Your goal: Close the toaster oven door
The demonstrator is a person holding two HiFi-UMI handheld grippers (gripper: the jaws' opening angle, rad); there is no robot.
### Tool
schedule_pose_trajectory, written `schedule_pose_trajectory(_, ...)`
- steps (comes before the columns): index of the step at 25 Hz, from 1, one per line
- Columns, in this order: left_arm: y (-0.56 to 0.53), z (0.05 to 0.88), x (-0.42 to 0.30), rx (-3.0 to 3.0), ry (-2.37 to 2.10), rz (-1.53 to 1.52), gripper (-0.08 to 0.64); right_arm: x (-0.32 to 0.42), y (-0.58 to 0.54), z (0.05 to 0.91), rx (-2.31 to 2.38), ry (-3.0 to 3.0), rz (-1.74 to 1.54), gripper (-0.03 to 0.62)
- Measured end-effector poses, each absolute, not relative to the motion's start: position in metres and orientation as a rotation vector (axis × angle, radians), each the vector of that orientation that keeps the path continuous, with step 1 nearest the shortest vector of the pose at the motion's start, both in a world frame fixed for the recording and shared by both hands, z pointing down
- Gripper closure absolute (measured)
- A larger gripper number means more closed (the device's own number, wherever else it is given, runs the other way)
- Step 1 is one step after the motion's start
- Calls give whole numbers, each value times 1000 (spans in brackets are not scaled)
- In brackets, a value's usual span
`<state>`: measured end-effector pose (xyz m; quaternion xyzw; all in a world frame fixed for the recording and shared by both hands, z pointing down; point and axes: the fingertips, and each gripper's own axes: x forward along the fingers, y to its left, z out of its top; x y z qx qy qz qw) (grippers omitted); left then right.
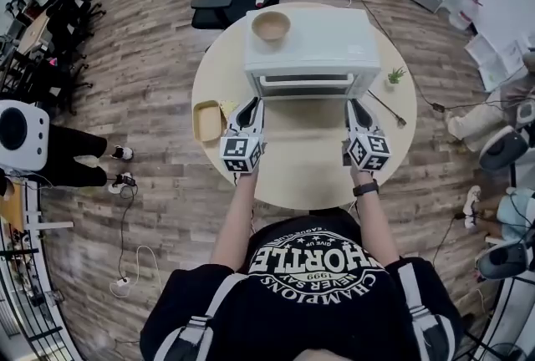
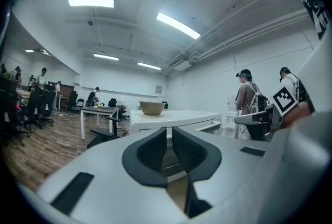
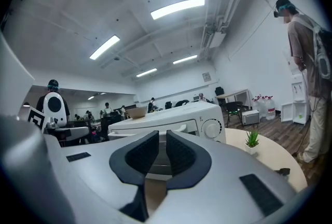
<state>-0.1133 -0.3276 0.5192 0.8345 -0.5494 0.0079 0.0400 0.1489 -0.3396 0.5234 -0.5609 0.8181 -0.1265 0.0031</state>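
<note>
Pointing at the toaster oven [image 1: 309, 46] sitting just ahead of their tips, the left gripper [image 1: 248, 106] and right gripper [image 1: 358, 106] are holding jaws narrowly apart, empty; its door [image 1: 305, 86] is standing upright.

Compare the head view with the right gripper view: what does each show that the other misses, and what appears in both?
Only the head view shows the yellow tray on the left side of the table. Only the right gripper view shows the round control knob and the ceiling lights. Both show the toaster oven, the bowl on top of it and the small plant beside it.
</note>
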Motion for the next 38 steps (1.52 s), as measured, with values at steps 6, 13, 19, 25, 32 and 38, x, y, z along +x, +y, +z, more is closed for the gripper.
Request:
schedule_pose_trajectory(6,-287,518,-116,2585,-1640,46,526,138,-302,516,-1762,2567,-383,559)
schedule_pose_trajectory(13,-228,524,-119,2571,-1601,59,540,124,-244,519,-1755,2615,-375,572)
schedule_pose_trajectory(19,-189,524,-120,2584,-1589,36,540,110,-206,519,-1737,2670,-364,574)
schedule_pose_trajectory(25,-159,507,-115,2644,-1564,26,540,102,-177,505,-1748,2665,-294,574)
schedule_pose_trajectory(32,-134,493,-118,2666,-1555,19,540,103,-148,494,-1768,2638,-257,574)
schedule_pose_trajectory(38,-113,493,-121,2689,-1541,47,540,96,-123,488,-1781,2619,-243,574)
